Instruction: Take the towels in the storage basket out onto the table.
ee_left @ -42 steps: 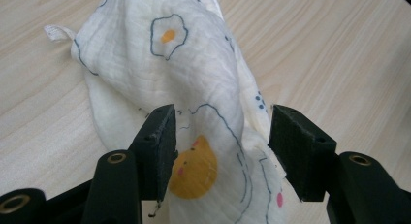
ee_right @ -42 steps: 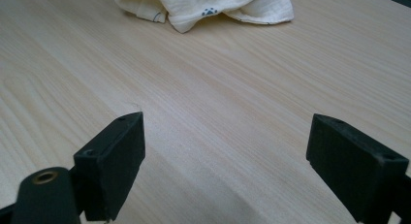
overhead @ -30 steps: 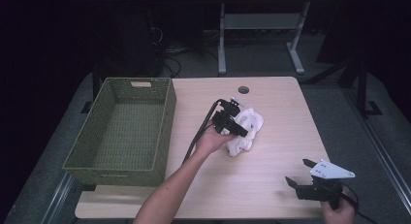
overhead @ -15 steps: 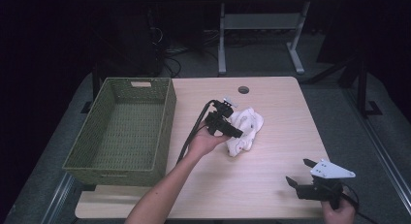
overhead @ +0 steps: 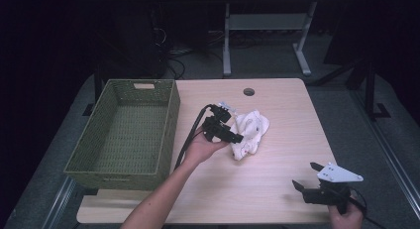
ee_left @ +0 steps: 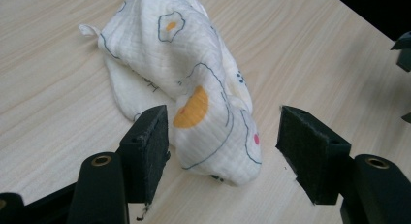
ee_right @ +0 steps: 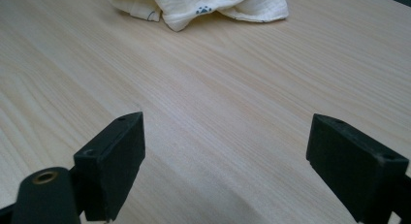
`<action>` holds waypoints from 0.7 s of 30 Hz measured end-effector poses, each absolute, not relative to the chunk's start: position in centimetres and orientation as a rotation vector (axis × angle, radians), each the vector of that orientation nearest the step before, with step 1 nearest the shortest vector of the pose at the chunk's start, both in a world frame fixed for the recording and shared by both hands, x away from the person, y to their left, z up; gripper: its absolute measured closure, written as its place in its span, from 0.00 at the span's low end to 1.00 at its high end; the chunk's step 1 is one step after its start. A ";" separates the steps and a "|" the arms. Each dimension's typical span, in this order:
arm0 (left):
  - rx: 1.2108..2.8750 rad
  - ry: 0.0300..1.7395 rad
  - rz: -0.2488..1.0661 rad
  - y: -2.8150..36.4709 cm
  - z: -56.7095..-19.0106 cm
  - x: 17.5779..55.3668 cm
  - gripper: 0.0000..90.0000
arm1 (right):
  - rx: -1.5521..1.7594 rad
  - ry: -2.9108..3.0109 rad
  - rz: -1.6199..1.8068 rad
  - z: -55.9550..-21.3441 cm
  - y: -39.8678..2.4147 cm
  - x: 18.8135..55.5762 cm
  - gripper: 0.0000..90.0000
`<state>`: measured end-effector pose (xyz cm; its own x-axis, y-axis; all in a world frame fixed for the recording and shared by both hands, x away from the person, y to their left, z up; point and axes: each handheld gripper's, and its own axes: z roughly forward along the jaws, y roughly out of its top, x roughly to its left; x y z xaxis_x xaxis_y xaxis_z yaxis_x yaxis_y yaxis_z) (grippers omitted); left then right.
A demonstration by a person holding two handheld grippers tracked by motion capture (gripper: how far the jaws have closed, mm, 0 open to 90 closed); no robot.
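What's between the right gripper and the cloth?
Only bare wooden table. In the right gripper view, the right gripper looks across uninterrupted tabletop to the crumpled cloth; the high view shows the same open gap.

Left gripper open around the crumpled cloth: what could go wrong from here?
1. The left gripper straddles only the near end of the printed cloth; closing may pinch one loose fold and let the rest trail.
2. The basket stands close beside; a trailing cloth might snag its rim.
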<state>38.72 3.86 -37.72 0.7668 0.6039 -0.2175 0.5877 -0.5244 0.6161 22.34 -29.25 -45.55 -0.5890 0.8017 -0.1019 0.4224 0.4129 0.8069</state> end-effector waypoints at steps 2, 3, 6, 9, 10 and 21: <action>2.262 0.878 0.034 4.1 -37.6 38.5 0.39 | 1.036 2.193 1.048 -45.6 -29.2 22.4 0.15; 2.257 0.872 0.029 4.2 -37.5 38.3 0.38 | 1.036 2.193 1.047 -45.6 -29.2 22.4 0.15; 2.257 0.858 0.036 4.4 -37.3 37.9 0.37 | 1.036 2.194 1.045 -45.6 -29.2 22.4 0.15; 2.252 0.849 0.046 4.7 -37.3 37.2 0.36 | 1.036 2.193 1.045 -45.6 -29.2 22.4 0.15; 2.252 0.849 0.046 4.7 -37.3 37.2 0.35 | 1.036 2.193 1.045 -45.6 -29.2 22.4 0.15; 2.235 0.840 0.037 5.9 -37.7 36.0 0.32 | 1.038 2.198 1.040 -45.7 -29.2 22.4 0.15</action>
<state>35.97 5.90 -37.69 0.7856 0.5799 -0.2160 0.5588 -0.5150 0.6500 22.40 -29.15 -45.67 -0.5890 0.8010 -0.1072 0.4252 0.4200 0.8017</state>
